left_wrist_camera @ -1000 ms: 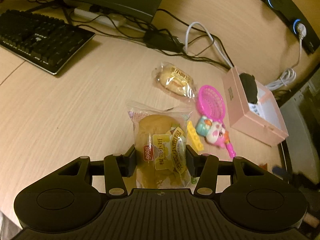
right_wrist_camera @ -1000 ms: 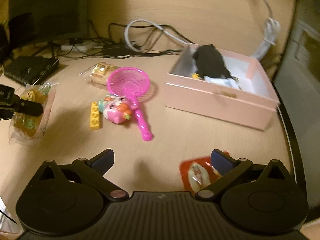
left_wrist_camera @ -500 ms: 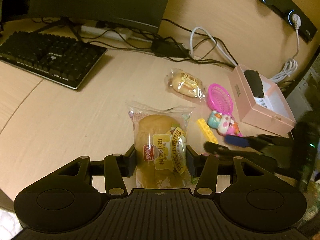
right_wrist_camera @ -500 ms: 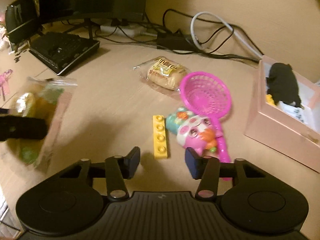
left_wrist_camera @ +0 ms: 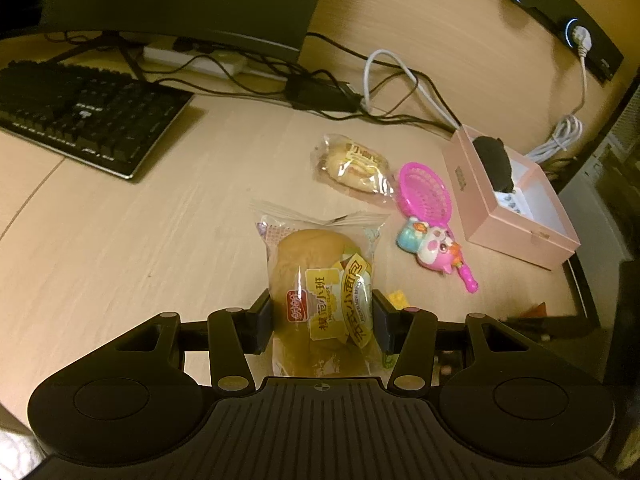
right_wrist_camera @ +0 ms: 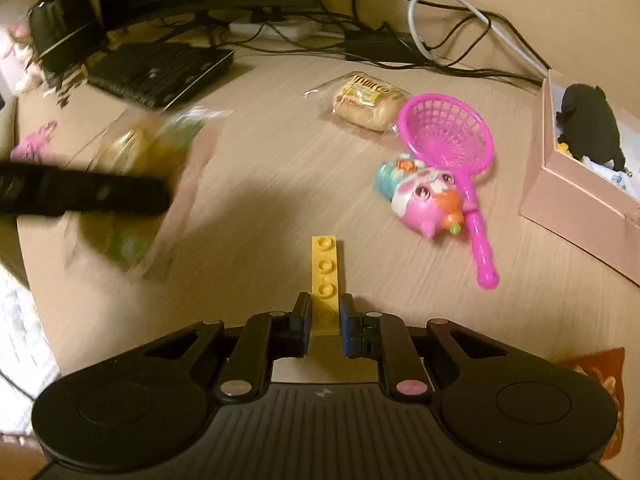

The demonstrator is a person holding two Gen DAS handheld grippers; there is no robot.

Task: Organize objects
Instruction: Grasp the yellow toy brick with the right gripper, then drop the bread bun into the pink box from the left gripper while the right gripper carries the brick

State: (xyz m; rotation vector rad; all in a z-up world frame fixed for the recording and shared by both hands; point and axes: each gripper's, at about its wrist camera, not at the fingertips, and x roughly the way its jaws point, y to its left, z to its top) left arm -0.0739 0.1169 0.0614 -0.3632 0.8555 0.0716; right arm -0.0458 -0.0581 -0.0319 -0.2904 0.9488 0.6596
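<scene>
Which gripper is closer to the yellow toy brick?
The right one. The right gripper has its fingers on either side of the yellow brick, almost closed on it. The left gripper is off to the side, holding the bagged bun.

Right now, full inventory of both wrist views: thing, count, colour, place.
clear-wrapped bread bun: 1, tan, in left tongs
second wrapped bun: 1, tan, desk centre
yellow studded brick: 1, yellow, between right tongs' fingers
pink plastic net scoop: 1, pink, beside box
pink-and-teal animal toy: 1, touching scoop handle
open pink cardboard box: 1, desk right, holds black item
black keyboard: 1, desk left
left tongs: 1, black
right tongs: 1, black
</scene>
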